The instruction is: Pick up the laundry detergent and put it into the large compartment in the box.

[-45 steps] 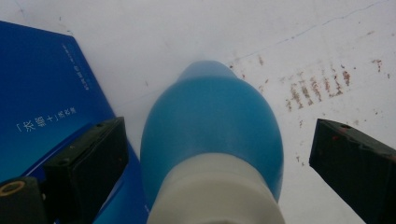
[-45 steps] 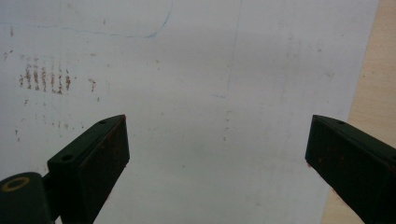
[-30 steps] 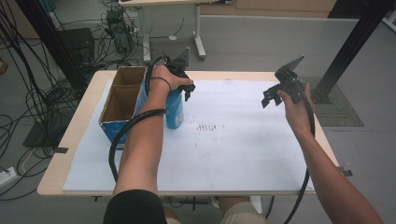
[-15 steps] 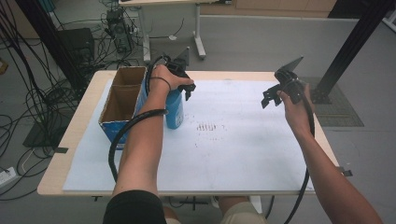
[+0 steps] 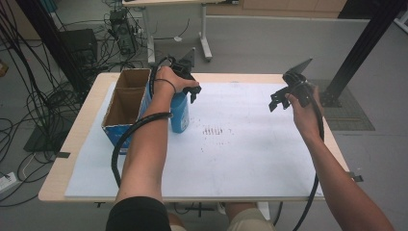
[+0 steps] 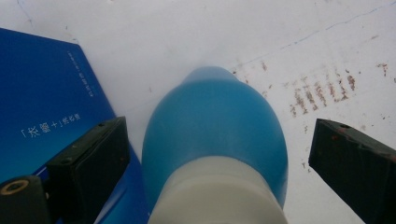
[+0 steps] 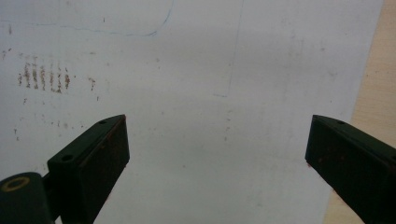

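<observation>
A blue bottle (image 5: 179, 114) with a white cap stands upright on the white sheet, right beside a blue cardboard box (image 5: 122, 103). My left gripper (image 5: 191, 90) hovers over the bottle's top. In the left gripper view the bottle (image 6: 212, 116) sits between the two black jaws of the left gripper (image 6: 219, 137), which stand wide apart and clear of its sides, so the gripper is open. My right gripper (image 5: 280, 98) is held in the air over the sheet's right part. Its jaws are spread with nothing between them in the right gripper view (image 7: 217, 135).
The open box has two compartments and stands at the table's left (image 6: 42, 102). Brown smudge marks (image 5: 214, 131) lie mid-sheet. The wooden table edge (image 7: 378, 84) runs close on the right. Cables, a dark post and another table's legs surround the table.
</observation>
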Motion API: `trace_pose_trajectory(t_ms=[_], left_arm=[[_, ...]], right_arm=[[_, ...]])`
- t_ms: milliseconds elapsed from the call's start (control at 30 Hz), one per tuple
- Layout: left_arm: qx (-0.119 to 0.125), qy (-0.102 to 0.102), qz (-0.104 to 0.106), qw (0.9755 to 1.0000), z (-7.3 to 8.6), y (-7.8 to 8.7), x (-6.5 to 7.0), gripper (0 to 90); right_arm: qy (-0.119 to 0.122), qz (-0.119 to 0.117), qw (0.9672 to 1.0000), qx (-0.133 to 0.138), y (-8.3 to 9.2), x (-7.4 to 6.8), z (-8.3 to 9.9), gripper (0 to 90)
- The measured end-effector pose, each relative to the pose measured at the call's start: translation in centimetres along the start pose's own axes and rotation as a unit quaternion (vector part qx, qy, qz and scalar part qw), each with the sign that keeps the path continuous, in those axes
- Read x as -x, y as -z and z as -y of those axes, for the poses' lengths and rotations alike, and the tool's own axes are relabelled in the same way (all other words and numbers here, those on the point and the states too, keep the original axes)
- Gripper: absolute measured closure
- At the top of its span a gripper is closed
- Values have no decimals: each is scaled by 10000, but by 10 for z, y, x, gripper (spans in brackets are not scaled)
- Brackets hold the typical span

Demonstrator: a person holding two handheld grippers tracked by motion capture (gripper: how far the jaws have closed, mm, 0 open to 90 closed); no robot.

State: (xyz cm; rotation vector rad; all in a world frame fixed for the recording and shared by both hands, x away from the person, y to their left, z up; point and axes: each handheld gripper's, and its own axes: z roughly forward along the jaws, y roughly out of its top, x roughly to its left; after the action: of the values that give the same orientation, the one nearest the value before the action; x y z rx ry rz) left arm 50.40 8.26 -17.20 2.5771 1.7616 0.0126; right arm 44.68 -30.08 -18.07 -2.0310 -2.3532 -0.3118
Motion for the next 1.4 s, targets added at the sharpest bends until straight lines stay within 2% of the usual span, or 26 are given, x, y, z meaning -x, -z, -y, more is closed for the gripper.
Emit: trace_pose_trajectory(t_ms=[1400], left_arm=[[18,-15,-28,10000,0,1,1,68]], right_arm=[[55,27,10000,5,0,-3,0,64]])
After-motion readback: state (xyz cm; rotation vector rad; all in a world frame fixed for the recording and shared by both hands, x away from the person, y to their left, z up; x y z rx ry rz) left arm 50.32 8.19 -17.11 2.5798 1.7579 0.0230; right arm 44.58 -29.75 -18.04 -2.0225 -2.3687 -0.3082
